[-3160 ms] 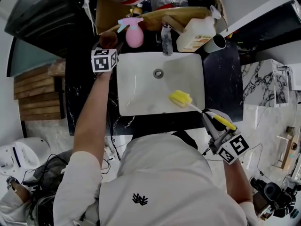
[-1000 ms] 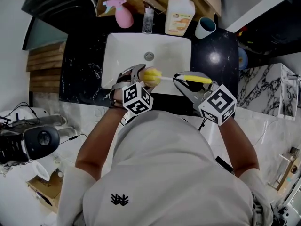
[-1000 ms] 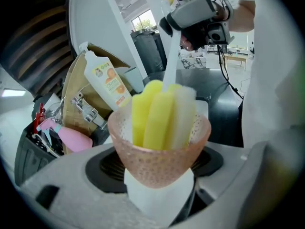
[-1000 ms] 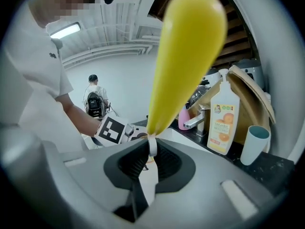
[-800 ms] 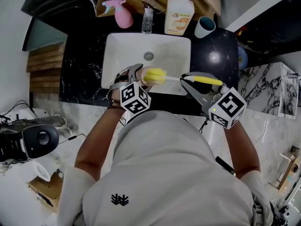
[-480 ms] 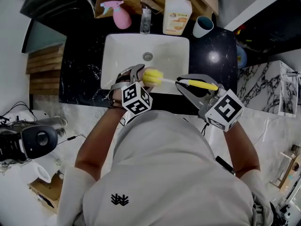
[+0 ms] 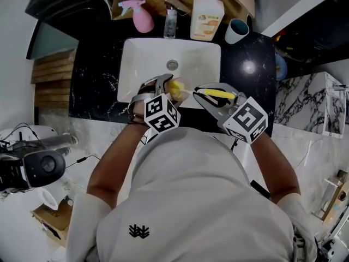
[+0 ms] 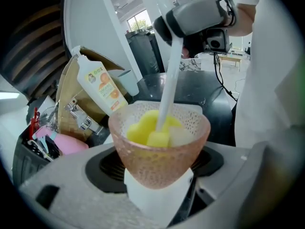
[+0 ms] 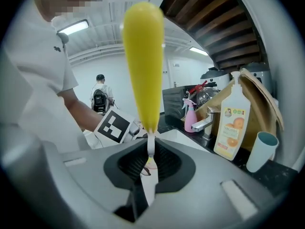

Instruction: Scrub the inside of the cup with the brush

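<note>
I am in the middle of the scrubbing step. My left gripper (image 7: 159, 89) is clenched around the pink dimpled cup (image 8: 159, 151), with the jaws set wide on its lower wall. The cup stands almost upright with its mouth open towards the right gripper. In the head view the cup hangs over the white sink (image 7: 140, 59), near the sink's 6 o'clock edge and well apart from the drain.

My right gripper (image 7: 210, 96) is closed tight on the brush (image 9: 143, 56), pinching the thin white end of its yellow handle. The brush comes into the cup from about 3 o'clock in the head view. Its yellow sponge head (image 8: 147, 128) is down inside the cup and seems to reach the bottom. A white stem rises out over the rim.

At the sink's 12 o'clock side, the tap (image 7: 170, 22) and the orange soap bottle (image 7: 206, 18) stand on the black worktop (image 7: 252, 86). Both are well apart from my grippers. I cannot tell from these views if there is water or foam in the cup.

In my judgement the next move is to work the sponge head around the inner wall and up to the rim. For this I must hold the cup steady with the left gripper. I must also keep the stem close to the middle of the mouth, because pressing sideways could lever the cup out of the jaws.
</note>
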The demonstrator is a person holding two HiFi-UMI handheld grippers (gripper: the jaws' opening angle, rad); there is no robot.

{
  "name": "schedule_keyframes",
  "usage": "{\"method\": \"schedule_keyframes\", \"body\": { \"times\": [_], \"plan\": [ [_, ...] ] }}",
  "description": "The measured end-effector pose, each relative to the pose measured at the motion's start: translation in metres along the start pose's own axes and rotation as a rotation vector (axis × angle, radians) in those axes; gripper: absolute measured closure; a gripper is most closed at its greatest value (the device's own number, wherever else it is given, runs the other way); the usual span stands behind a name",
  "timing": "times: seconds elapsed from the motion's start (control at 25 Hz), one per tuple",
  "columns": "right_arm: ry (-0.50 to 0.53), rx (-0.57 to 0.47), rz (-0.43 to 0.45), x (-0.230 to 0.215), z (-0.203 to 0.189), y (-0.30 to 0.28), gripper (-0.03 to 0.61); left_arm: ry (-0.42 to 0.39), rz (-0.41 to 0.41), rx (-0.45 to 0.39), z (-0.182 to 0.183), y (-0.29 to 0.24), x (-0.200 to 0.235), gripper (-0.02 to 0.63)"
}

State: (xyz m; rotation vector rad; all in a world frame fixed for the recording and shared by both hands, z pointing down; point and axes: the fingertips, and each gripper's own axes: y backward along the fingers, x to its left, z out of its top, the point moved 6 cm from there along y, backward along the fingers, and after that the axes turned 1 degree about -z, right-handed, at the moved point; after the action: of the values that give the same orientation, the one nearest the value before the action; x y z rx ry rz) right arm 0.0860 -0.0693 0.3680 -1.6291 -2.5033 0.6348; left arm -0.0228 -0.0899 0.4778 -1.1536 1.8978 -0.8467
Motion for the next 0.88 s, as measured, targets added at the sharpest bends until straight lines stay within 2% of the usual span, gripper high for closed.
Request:
{"method": "schedule_keyframes", "body": {
  "times": [0.28, 0.68, 0.88],
  "plan": [
    [-0.029, -0.04, -0.027, -0.013, 0.006, 0.012, 0.532, -0.03, -0.005, 0.027, -0.003, -0.002, -0.005, 0.241],
    [-0.01, -0.099, -0.046, -0.011, 0.027, 0.051, 0.531, -0.005, -0.013, 0.044, -0.013, -0.002, -0.004, 0.241],
    [-0.006, -0.111, -0.042, -0.005, 0.028, 0.054, 0.532, 0.043, -0.021, 0.022, -0.008, -0.002, -0.001, 0.241]
  ]
}}
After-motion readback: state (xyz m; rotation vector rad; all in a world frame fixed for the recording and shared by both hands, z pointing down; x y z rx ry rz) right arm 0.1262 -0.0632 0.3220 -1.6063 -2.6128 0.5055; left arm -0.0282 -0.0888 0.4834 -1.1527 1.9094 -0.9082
